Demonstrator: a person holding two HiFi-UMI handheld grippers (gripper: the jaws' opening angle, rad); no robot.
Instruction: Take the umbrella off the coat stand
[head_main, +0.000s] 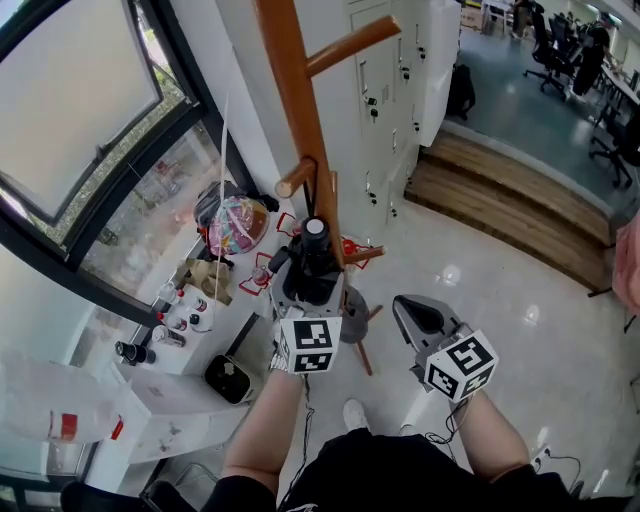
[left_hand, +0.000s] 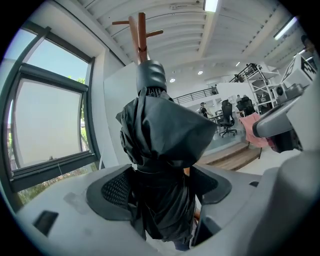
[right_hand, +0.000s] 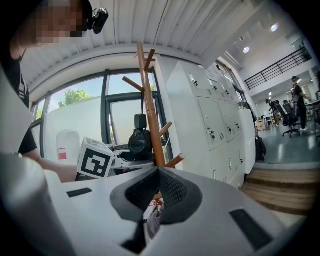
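Note:
A black folded umbrella (head_main: 315, 255) hangs upright against the wooden coat stand (head_main: 295, 90), its round cap on top. My left gripper (head_main: 312, 278) reaches level around it, and the bundled fabric (left_hand: 160, 135) fills most of the space between its wide-spread jaws. A sliver of the stand shows between the fabric and the right pad (left_hand: 210, 185), so the pads are not pressing. My right gripper (head_main: 408, 305) hovers to the right of the stand, its jaws shut with nothing held. In the right gripper view the umbrella (right_hand: 140, 137) and stand (right_hand: 150, 110) lie ahead of that gripper (right_hand: 157, 172).
White lockers (head_main: 400, 100) line the wall behind the stand, with a wooden step (head_main: 500, 200) beyond. A colourful bag (head_main: 238, 225) and a low white table (head_main: 165, 395) with small bottles sit left under the window (head_main: 80, 90). Stand pegs (head_main: 350, 45) jut overhead.

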